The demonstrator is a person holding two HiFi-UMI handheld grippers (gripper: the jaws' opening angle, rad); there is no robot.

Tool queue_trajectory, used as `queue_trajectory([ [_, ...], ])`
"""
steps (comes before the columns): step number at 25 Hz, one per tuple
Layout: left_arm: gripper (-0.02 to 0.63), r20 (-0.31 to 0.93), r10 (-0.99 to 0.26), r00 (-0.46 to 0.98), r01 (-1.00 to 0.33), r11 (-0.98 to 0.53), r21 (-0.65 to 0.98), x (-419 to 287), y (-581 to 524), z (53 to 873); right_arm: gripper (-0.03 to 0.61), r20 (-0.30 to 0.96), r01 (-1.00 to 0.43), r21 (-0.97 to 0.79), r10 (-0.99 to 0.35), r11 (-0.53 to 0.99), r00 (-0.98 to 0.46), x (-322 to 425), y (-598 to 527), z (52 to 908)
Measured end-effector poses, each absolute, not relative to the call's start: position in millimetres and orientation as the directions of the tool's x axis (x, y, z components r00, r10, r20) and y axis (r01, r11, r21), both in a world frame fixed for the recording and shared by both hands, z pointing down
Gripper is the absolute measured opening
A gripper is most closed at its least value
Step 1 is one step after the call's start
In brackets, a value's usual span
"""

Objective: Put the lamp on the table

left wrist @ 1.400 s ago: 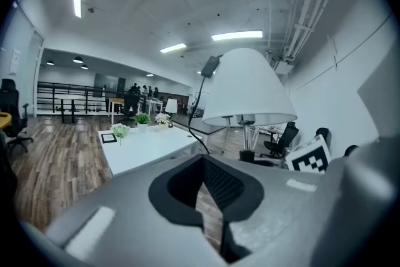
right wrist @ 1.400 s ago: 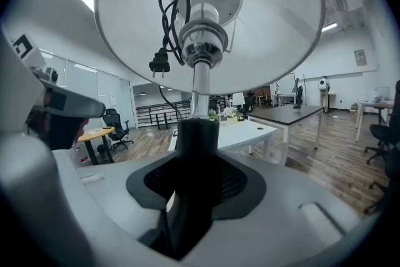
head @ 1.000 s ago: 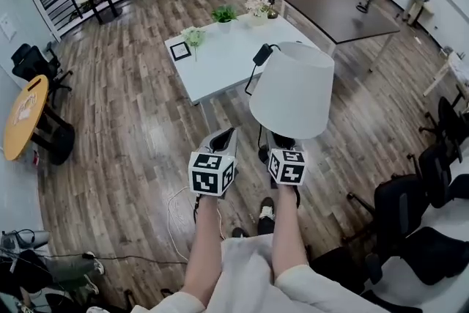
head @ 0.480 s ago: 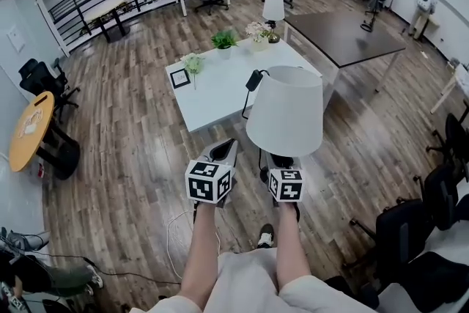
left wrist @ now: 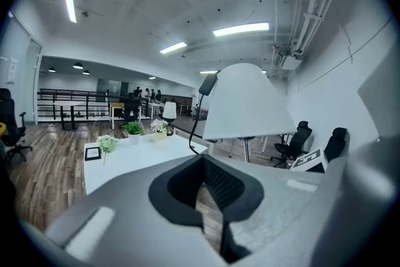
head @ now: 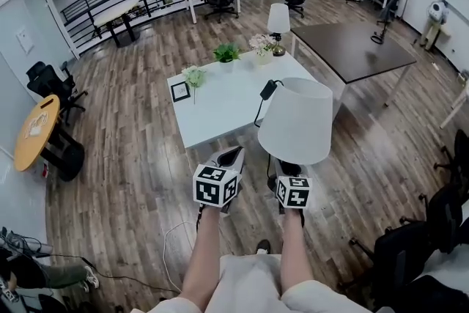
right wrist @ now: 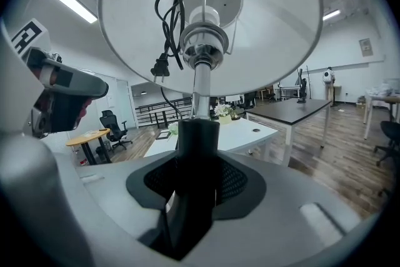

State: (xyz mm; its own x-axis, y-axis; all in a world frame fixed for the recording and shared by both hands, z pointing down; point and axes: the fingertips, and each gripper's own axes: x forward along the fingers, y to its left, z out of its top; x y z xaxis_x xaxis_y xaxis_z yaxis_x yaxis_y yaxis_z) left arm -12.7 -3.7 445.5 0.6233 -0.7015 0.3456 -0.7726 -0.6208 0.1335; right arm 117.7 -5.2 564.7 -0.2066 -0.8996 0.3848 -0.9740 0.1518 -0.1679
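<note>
The lamp (head: 297, 121) has a white cone shade and a black stem; its cord and plug (right wrist: 161, 65) hang bundled under the shade (right wrist: 212, 15). My right gripper (right wrist: 197, 162) is shut on the black stem (right wrist: 197, 147) and holds the lamp upright above the wood floor. In the head view the right gripper (head: 288, 166) sits just under the shade. My left gripper (head: 233, 155) hangs beside it to the left, shut on nothing (left wrist: 203, 159). The white table (head: 220, 110) stands just ahead of both grippers.
On the white table are a framed picture (head: 180, 91), small potted plants (head: 226, 53) and a second lamp (head: 278, 18). A dark table (head: 355, 48) stands to the right. Office chairs (head: 440, 216) line the right side; a cable (head: 176, 238) lies on the floor.
The white table has come nearer in the head view. Both grippers and the carried lamp keep the same pose relative to each other.
</note>
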Motion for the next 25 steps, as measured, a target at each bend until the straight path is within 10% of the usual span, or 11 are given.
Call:
queue_trajectory([
  [25, 0.0, 0.362, -0.717, 0.595, -0.799, -0.578, 0.168, -8.0, -72.1, 467.9, 0.164, 0.403, -0.968, -0.156, -0.882, 0.195, -0.243, 144.8, -82.3, 576.7],
])
